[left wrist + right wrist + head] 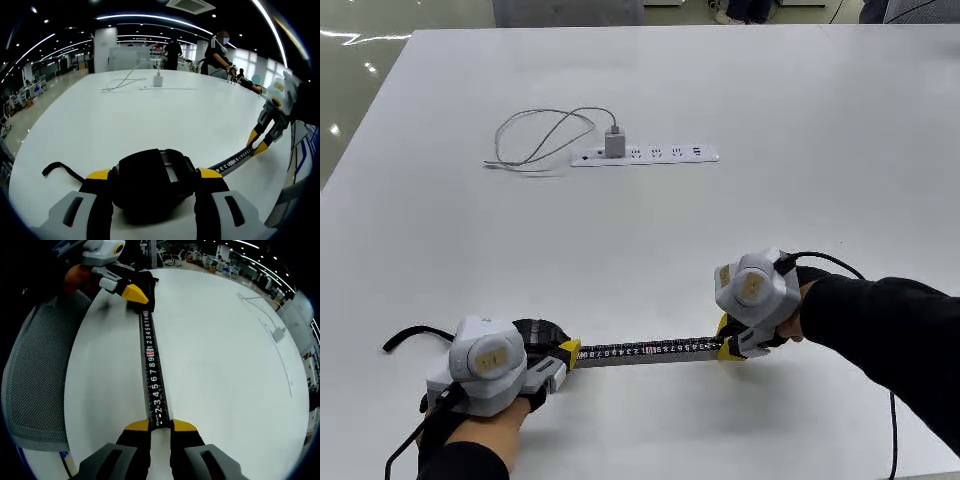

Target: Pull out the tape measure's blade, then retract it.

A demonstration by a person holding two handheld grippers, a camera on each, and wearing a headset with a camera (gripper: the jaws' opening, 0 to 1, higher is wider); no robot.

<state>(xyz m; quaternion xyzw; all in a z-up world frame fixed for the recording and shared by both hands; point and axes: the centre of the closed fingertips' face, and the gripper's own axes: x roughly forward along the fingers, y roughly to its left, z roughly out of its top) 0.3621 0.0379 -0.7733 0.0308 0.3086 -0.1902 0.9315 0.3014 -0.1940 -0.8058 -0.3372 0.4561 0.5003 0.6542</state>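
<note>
— Head view, biggest thing first: what do you have around the tape measure's case?

— Your white table lies under it. Well beyond the case sit a power strip with a charger and a looped cable. A black strap trails off the case on the side away from the blade.

— And your grippers?

— Your left gripper has its jaws spread wide around the case, one on each flank, holding it on the table. The blade runs flat out of the case. At the end farthest from the case, your right gripper has its jaws drawn narrow, pinching the blade's tip.

— So the pull looks done, or nearly. What can go wrong for you?

— The retraction, I'd judge. If your right jaws let go all at once, the spring may whip the blade back and slam its tip against the case. If you move toward the case faster than the spring takes up slack, the blade can buckle. And the rounded case may twist out of your left jaws if you lift it.
</note>
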